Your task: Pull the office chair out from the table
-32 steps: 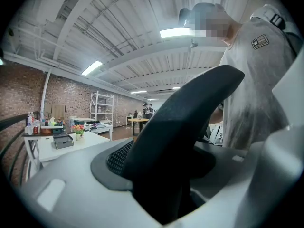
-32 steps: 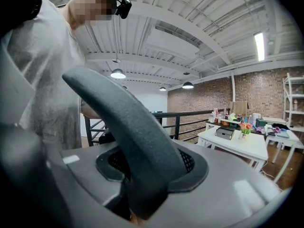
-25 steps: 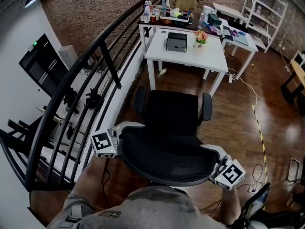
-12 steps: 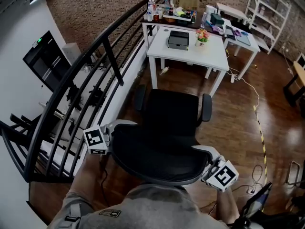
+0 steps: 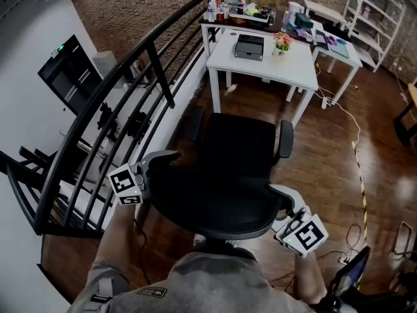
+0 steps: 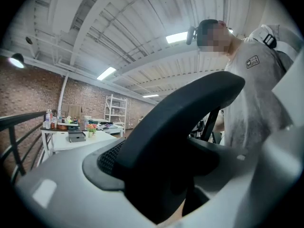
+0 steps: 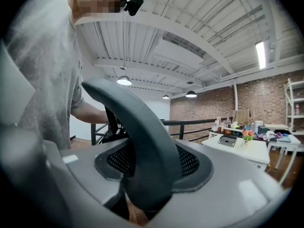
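office chair (image 5: 238,149) apart from table (image 5: 290,70) — left gripper (image 5: 144,175), right gripper (image 5: 288,217) both opening, backrest edge (image 6: 180,127) between jaws

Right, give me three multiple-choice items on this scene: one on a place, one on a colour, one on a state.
1. Where are the two grippers?
A. on the table top
B. at the two side edges of the chair's backrest
C. on the railing

2. What colour is the table nearest the chair?
A. white
B. black
C. red

3. How does the office chair stand?
A. tucked under the table
B. tipped on its side
C. upright, clear of the table

Answers:
1 B: the left gripper and right gripper flank the backrest, their jaws opening with its edge between them.
2 A: the table has a white top and legs.
3 C: the office chair stands upright, with bare floor between it and the table.
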Demonstrator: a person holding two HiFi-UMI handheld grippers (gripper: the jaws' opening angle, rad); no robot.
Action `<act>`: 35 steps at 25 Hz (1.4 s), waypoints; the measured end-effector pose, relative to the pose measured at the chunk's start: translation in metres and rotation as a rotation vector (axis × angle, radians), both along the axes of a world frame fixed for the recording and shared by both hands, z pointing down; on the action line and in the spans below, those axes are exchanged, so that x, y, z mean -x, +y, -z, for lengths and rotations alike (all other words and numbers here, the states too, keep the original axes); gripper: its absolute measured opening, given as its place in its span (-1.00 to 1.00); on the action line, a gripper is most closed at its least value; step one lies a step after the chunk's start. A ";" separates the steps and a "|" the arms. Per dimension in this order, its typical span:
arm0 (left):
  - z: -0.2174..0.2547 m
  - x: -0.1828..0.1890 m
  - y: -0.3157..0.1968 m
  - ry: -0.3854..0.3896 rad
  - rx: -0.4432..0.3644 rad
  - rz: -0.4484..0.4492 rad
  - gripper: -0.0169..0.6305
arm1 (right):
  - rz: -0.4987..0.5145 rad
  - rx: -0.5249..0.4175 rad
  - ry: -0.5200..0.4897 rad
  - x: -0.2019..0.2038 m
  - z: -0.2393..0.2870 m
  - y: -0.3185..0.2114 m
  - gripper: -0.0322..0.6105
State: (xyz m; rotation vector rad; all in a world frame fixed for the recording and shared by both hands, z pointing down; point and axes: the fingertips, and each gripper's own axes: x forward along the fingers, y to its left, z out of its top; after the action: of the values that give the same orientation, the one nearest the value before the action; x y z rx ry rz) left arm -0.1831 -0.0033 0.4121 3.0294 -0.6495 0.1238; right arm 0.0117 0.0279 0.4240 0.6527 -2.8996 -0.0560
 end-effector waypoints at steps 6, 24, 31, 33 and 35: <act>0.003 0.015 0.010 0.003 -0.080 0.095 0.24 | -0.165 -0.020 0.017 -0.036 -0.003 0.010 -0.07; -0.030 0.027 0.174 0.077 0.006 -0.076 -0.07 | -0.307 0.062 0.033 0.033 -0.026 0.176 -0.14; -0.042 -0.001 0.224 0.110 0.070 -0.175 -0.33 | -0.302 0.110 0.028 0.043 -0.036 0.213 -0.20; -0.046 -0.008 0.235 0.109 0.091 -0.187 -0.36 | -0.300 0.118 0.022 0.041 -0.037 0.218 -0.20; -0.050 -0.016 0.246 0.111 0.109 -0.192 -0.38 | -0.289 0.123 0.016 0.039 -0.039 0.223 -0.22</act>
State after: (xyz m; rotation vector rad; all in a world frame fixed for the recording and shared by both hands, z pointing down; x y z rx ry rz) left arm -0.1669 0.2425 0.4624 2.9604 -0.3311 -0.0036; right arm -0.0272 0.2505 0.4631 1.0326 -2.7345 0.1516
